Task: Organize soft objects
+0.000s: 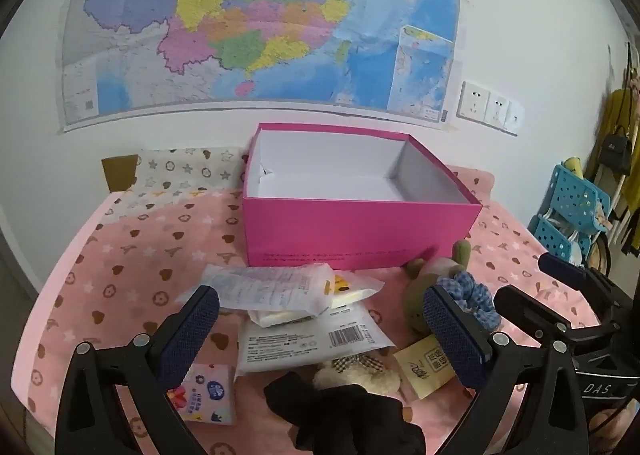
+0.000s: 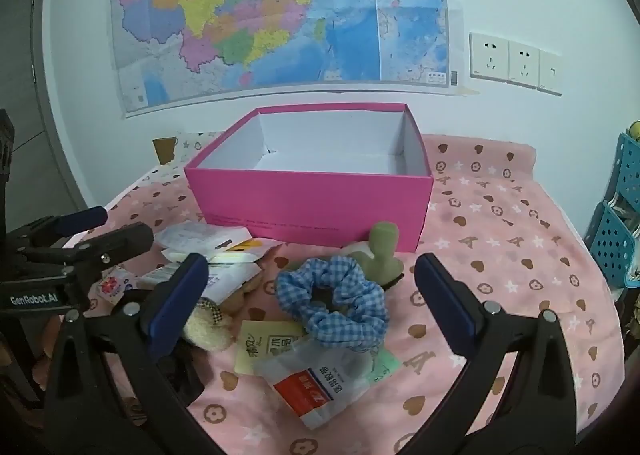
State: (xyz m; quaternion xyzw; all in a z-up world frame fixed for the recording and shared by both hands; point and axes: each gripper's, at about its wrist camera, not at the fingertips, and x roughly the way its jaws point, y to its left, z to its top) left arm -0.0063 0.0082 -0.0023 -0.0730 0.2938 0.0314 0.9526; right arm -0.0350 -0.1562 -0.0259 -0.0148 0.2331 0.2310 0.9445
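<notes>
Much of the pile is only half visible: in the left wrist view a black fabric item (image 1: 352,411) runs off the bottom edge and cannot be identified, and a cream fuzzy toy (image 1: 360,375) with a checked bow is partly covered by it. A green plush (image 1: 424,295) lies behind the left gripper's right finger, its shape hard to read, and small print on the white packets (image 1: 312,339) is too blurred to make out. The right wrist view shows the blue gingham scrunchie (image 2: 332,303) whole, lying on the pink patterned cloth (image 2: 500,239) just in front of the open pink box (image 2: 312,203), whose white inside shows no contents. A red-and-white sachet (image 2: 312,387) lies nearer the camera, overlapping a yellow card (image 2: 260,343). The left gripper (image 1: 324,335) hangs tilted downward over the packets with its jaws spread wide, nothing between the pads. The right gripper (image 2: 316,303) hovers beside it, jaws equally wide, straddling the scrunchie without touching it. Each gripper appears at the edge of the other's view, the two close side by side.
</notes>
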